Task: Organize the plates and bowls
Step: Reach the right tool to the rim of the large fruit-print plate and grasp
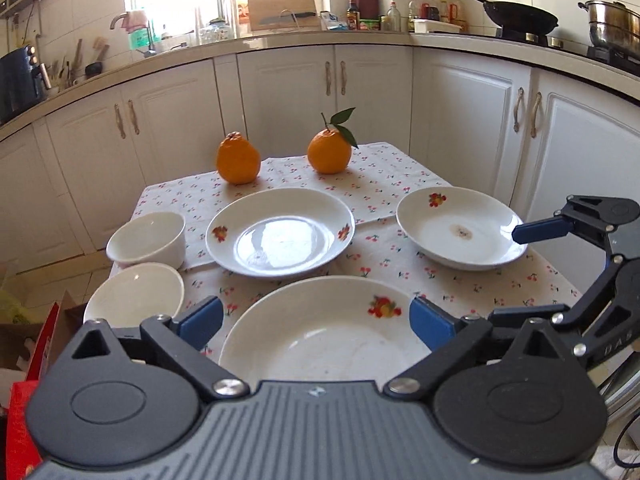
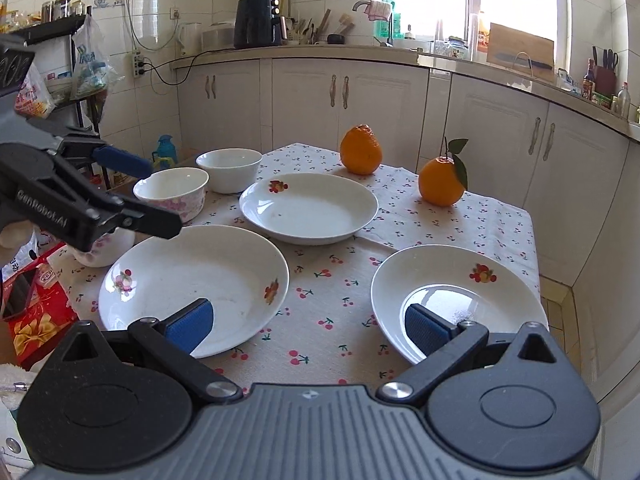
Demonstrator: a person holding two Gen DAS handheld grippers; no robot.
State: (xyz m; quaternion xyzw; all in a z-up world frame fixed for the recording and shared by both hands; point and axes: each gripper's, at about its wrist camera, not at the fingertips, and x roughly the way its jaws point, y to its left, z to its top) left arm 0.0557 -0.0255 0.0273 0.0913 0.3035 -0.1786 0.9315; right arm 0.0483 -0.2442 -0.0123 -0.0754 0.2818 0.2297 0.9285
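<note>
Three white plates with fruit prints lie on the cherry-print tablecloth (image 1: 384, 256). My left gripper (image 1: 316, 322) is open and hovers over the near plate (image 1: 320, 344), holding nothing. The middle plate (image 1: 280, 232) lies beyond it and the right plate (image 1: 460, 228) carries a brown stain. Two white bowls (image 1: 148, 240) (image 1: 134, 292) sit at the left edge. My right gripper (image 2: 308, 326) is open and empty, one pad over the left plate (image 2: 192, 280) and one over the right plate (image 2: 456, 296). The right wrist view also shows the far plate (image 2: 308, 208) and bowls (image 2: 172, 192) (image 2: 230, 170).
Two oranges (image 1: 238, 160) (image 1: 330, 152) stand at the table's far side. White kitchen cabinets (image 1: 360, 92) wrap around behind the table. Red bags and boxes (image 2: 36, 308) crowd the floor at the table's left. A wok (image 1: 516, 12) and a pot (image 1: 612, 26) sit on the stove.
</note>
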